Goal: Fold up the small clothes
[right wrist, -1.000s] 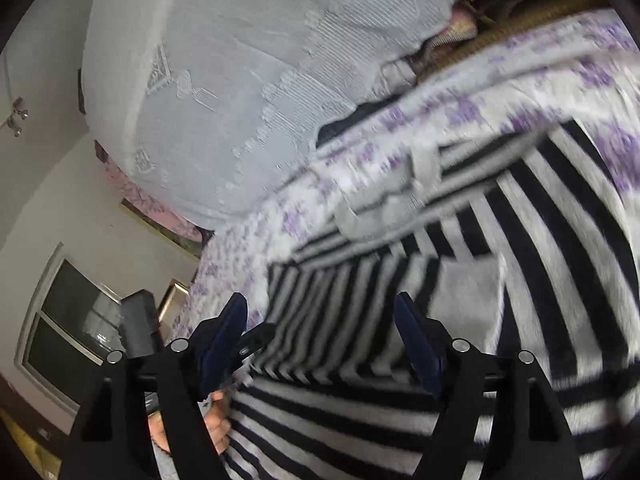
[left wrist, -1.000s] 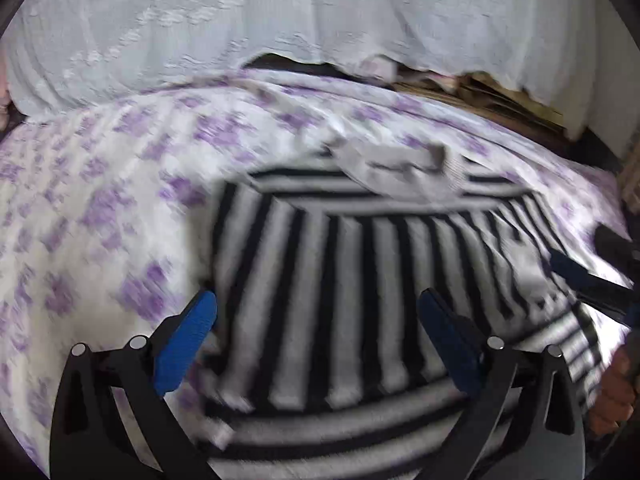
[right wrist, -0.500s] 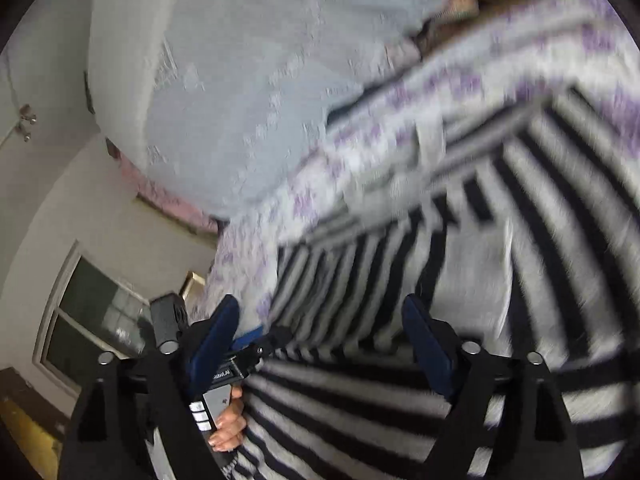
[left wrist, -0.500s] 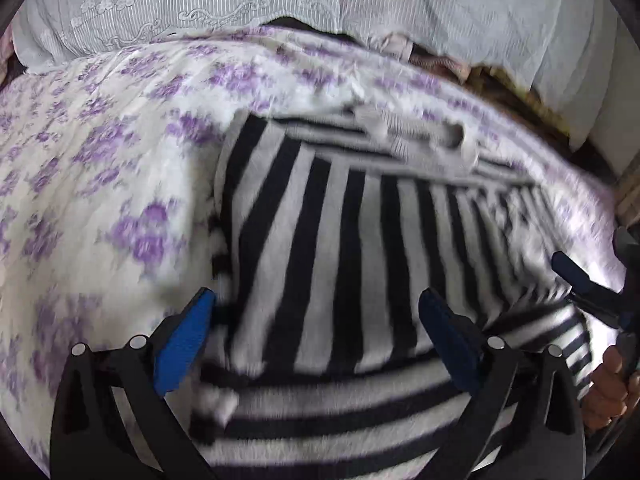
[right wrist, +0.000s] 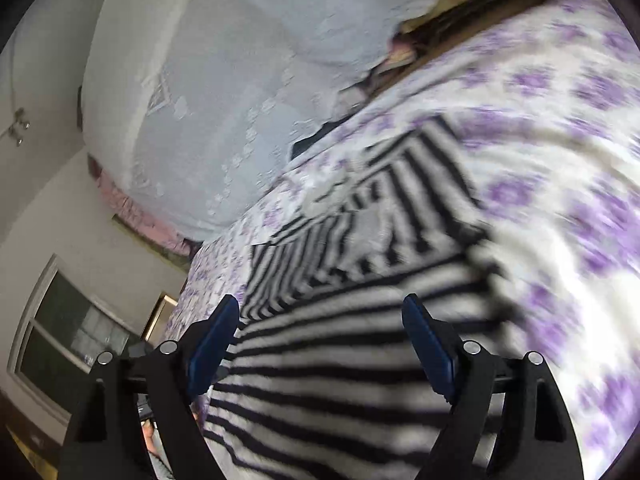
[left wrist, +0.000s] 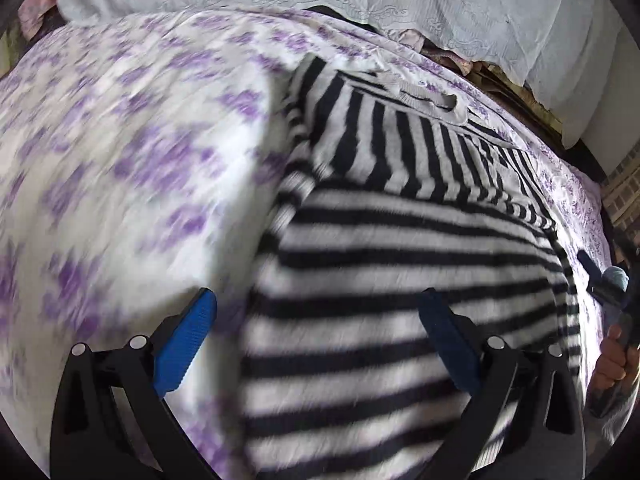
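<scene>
**Striped sweater: lower half now doubled over the upper half**

The black-and-white striped knitted sweater [left wrist: 400, 280] lies on the bed with the white, purple-flowered cover [left wrist: 132, 168], its grey ribbed collar [left wrist: 432, 100] pointing toward the pale lace-covered pillows [left wrist: 360, 4]. A second ago it lay spread flat, with the stripes running away from the left camera. Now a broad fold of fabric with crosswise stripes fills the near part of both views and covers the lower chest, so the hem end appears to have been carried up and over toward the collar. Both cameras have also dropped closer to the cloth, and the bedcover is smeared by motion.

The left gripper [left wrist: 316, 340] has its blue-padded jaws spread wide, one over the bedcover and one over the sweater, with nothing pinched between them. The right gripper [right wrist: 320, 344] is likewise wide open above the folded layer, holding nothing. The left view shows it at the sweater's far side with the person's hand [left wrist: 614, 360] on its handle.

My judgement is that the lengthwise fold is laid and released or nearly so. What is likely left is to smooth the top layer and square its edges with the part beneath; the fluffy knit may slip or bunch at the left edge.
</scene>
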`<action>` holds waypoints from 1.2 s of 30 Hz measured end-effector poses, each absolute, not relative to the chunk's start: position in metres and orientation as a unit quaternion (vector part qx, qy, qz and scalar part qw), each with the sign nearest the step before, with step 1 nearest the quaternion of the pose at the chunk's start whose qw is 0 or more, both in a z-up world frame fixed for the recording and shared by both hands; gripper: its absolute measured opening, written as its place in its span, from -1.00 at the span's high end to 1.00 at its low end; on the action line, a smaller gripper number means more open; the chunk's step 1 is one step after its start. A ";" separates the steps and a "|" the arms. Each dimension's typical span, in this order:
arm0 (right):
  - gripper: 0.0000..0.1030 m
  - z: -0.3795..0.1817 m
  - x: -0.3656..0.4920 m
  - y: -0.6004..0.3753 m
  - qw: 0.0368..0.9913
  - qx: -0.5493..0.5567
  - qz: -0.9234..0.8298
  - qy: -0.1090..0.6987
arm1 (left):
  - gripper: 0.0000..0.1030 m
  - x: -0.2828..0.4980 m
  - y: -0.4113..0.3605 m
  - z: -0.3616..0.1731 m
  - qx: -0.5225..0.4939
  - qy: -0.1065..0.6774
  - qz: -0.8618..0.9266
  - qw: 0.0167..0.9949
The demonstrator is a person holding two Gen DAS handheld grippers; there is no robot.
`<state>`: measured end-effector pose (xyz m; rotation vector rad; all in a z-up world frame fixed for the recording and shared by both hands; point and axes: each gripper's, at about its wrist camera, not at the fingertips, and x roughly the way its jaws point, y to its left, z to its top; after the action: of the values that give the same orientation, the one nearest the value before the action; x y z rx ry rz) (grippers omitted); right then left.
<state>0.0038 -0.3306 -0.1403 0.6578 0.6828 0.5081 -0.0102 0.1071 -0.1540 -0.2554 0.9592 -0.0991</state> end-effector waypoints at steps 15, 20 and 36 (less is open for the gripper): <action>-0.63 -0.183 -0.070 -0.342 0.864 0.284 0.205 0.361 | -0.91 -0.080 0.103 -0.161 -0.120 0.468 -0.130 0.865; -0.64 -0.186 -0.085 -0.337 0.857 0.283 0.233 0.363 | -0.91 -0.078 0.100 -0.163 -0.145 0.475 -0.184 0.848; -0.10 -0.191 -0.069 -0.290 0.843 0.217 0.289 0.398 | -0.08 -0.072 0.080 -0.168 -0.117 0.468 -0.199 0.853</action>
<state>-0.0695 -0.2904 -0.1909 0.4584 0.8414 0.6098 -0.0725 0.0805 -0.1675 -0.2460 0.9857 -0.4183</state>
